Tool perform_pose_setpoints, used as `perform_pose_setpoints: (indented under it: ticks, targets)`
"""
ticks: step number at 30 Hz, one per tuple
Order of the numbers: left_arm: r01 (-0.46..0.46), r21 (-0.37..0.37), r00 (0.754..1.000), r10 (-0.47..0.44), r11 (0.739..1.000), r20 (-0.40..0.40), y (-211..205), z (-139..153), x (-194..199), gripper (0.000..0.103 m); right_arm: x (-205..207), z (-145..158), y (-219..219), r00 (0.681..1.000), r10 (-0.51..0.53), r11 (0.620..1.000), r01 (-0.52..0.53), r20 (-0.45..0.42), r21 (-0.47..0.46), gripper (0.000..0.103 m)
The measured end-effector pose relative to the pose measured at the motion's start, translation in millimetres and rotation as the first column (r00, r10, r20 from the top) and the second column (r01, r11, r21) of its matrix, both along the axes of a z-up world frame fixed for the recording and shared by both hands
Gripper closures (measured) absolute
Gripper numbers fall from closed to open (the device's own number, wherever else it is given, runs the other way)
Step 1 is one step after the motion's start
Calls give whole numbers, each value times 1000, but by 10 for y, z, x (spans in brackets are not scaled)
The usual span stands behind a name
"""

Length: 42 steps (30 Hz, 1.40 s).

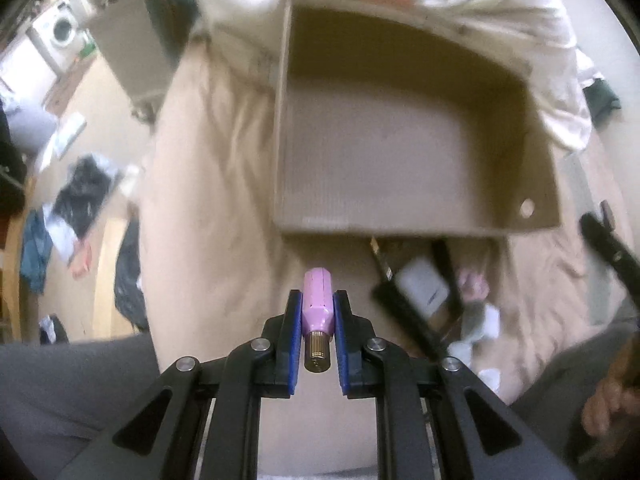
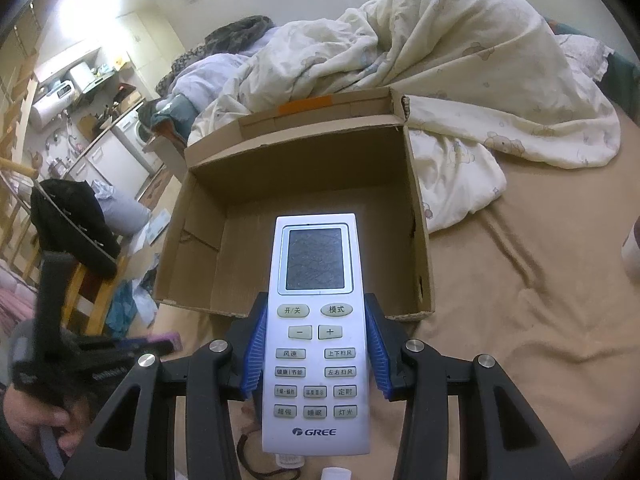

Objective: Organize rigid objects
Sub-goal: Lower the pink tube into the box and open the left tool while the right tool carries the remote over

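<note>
Two claws, each gripping something. Left wrist view: the left gripper [image 1: 316, 300] is clenched on a pink plug [image 1: 316, 298], cardboard box [image 1: 400, 228] at twelve o'clock. Right wrist view: the right gripper [image 2: 316, 344], partly spread, clamps a white remote [image 2: 316, 332]; the box sits at twelve o'clock.

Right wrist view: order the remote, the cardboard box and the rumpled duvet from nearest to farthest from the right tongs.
1. Remote: clamped between the right tongs, centre foreground.
2. Cardboard box: open, just beyond the remote, on the bed.
3. Rumpled duvet: heaped behind the box, upper right.
</note>
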<state>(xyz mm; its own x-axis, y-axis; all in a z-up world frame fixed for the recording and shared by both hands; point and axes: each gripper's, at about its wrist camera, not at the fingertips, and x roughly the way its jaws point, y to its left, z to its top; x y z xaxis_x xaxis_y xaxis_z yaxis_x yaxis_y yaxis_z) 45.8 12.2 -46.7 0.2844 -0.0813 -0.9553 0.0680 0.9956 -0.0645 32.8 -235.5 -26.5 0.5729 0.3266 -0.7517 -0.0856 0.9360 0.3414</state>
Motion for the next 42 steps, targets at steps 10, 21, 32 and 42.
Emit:
perform_pose_setpoints:
  ticks: [10,21,32,42]
  targets:
    - [102,74,984,-112,992,141,-256,382,457,89,210,73,-90,999,-17,1000,17,35,21,57]
    - [159,86,975,-170,983,142,-530,118,949,89,611,31,-77,999,-4,1000,4,45,-3,57]
    - [179,97,976,-189,979,111,-665,-243,1204,89,1059,-210,103,999,37,999,-37,-6,-29,57]
    - [173,120,981,-182,978,69,-692,-501,1286,89,1127,-422,185,997,32,998,-36,-72,-60,57]
